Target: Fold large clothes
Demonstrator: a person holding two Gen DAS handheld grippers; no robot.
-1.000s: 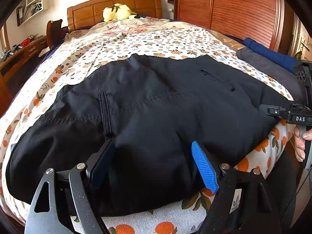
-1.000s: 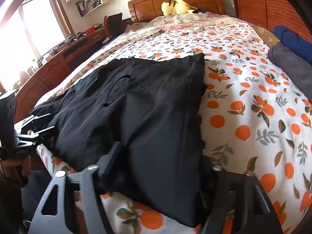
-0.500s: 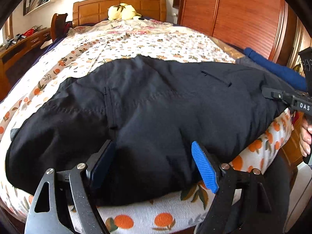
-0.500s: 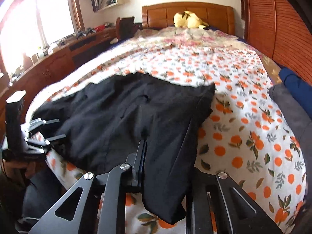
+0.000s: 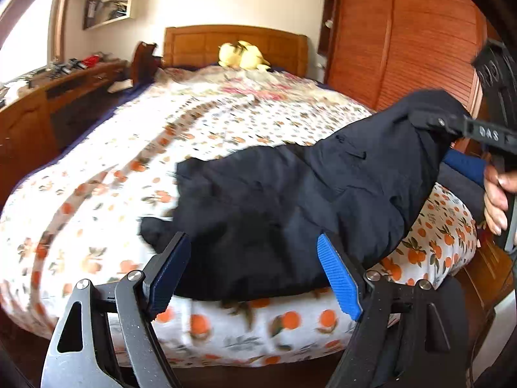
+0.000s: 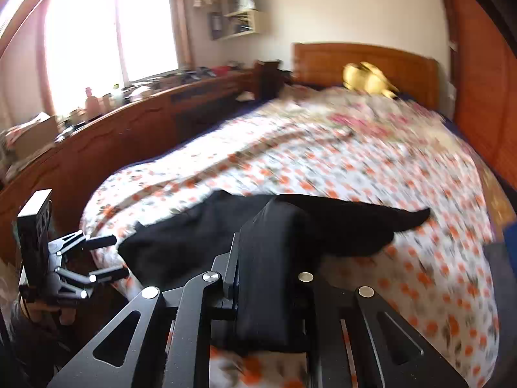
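A black garment (image 5: 290, 200) lies near the foot of the bed, its right side pulled up off the orange-print sheet (image 5: 106, 177). My right gripper (image 5: 429, 121) is shut on that raised edge; in the right wrist view a thick fold of the black garment (image 6: 271, 258) is bunched between the jaws of the right gripper (image 6: 273, 249). My left gripper (image 5: 255, 271) stands open and wide, blue pads (image 5: 339, 274) on either side of the garment's near edge and not pressing on it. From the right wrist view the left gripper (image 6: 113, 257) hovers at the bed's left corner, open.
A yellow plush toy (image 5: 242, 56) sits by the wooden headboard (image 5: 232, 42). A slatted wooden wardrobe (image 5: 404, 38) runs along the right. A cluttered wooden desk (image 6: 129, 123) lines the left under a window. Blue and grey folded clothes (image 5: 465, 166) lie at the bed's right edge.
The right gripper shut on the garment's edge and rose, lifting that side off the bed. The garment drew together and shifted right. The left gripper pulled back and up, jaws unchanged.
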